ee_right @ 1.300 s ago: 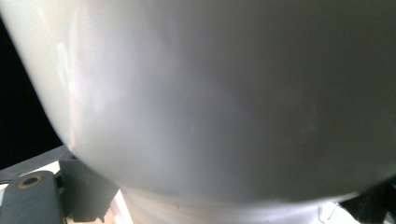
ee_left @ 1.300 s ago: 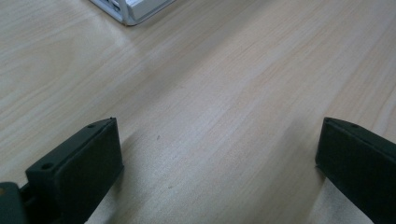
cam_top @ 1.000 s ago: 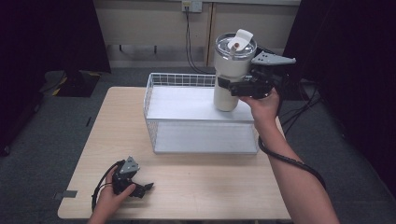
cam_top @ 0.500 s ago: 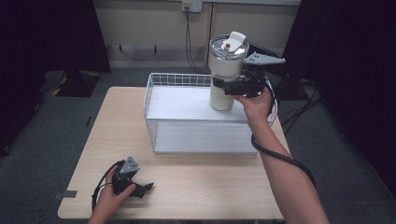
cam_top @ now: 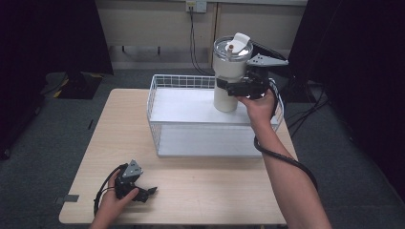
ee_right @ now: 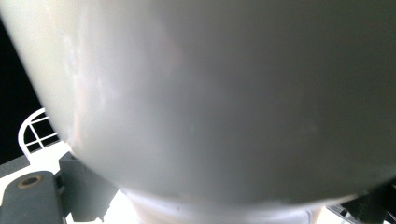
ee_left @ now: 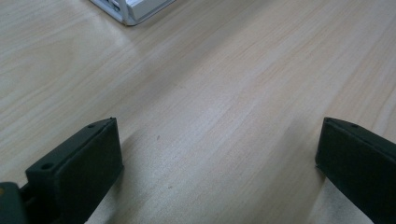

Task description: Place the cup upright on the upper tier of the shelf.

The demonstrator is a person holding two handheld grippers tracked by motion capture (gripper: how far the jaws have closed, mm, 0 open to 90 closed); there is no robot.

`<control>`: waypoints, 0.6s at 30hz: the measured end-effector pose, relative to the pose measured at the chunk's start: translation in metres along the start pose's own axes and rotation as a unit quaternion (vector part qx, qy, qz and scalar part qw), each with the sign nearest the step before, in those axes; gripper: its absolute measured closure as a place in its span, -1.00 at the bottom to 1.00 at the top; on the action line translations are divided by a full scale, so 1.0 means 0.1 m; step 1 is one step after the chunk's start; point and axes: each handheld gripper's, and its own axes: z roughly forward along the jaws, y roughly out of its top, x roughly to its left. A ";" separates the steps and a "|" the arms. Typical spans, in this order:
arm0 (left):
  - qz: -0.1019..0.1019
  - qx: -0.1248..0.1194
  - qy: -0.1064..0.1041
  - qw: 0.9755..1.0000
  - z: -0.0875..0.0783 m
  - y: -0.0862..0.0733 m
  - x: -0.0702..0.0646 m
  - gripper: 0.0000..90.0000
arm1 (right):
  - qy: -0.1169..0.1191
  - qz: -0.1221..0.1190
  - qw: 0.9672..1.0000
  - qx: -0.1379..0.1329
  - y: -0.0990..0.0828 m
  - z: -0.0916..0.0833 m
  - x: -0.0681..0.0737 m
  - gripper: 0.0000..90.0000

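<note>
Tumbler [cam_top: 229, 76]: upright, held over the wire basket [cam_top: 162, 95]; likely rigid, smooth, top-heavy.
Right gripper [cam_top: 227, 89]: clamped on tumbler's lower body, a sound hold.
Left gripper [cam_top: 149, 192]: jaws spread, empty, on bench [cam_top: 215, 186].

No legible text, label, brand, number or sign appears on the tumbler [cam_top: 228, 76], the wire basket [cam_top: 165, 121], the table [cam_top: 205, 183] or either gripper body in any view.

tumbler [cam_top: 228, 76] above basket [cam_top: 162, 119], table's [cam_top: 210, 181] rear.
</note>
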 end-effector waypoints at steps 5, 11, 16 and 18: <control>0.000 0.000 0.000 1.000 0.00 0.00 0.00 -1.00 | -0.001 0.000 1.000 0.000 -0.01 0.02 -0.01 -0.78; 0.000 0.000 0.000 1.000 0.00 0.00 0.00 -1.00 | -0.006 -0.005 1.000 -0.001 0.01 0.04 -0.02 -0.78; 0.000 0.000 0.000 1.000 0.00 0.00 0.00 -1.00 | -0.005 -0.011 1.000 -0.004 0.01 0.07 -0.01 -0.78; 0.000 0.000 0.000 1.000 0.00 0.00 0.00 -1.00 | -0.003 -0.013 1.000 -0.007 0.00 0.08 -0.01 -0.78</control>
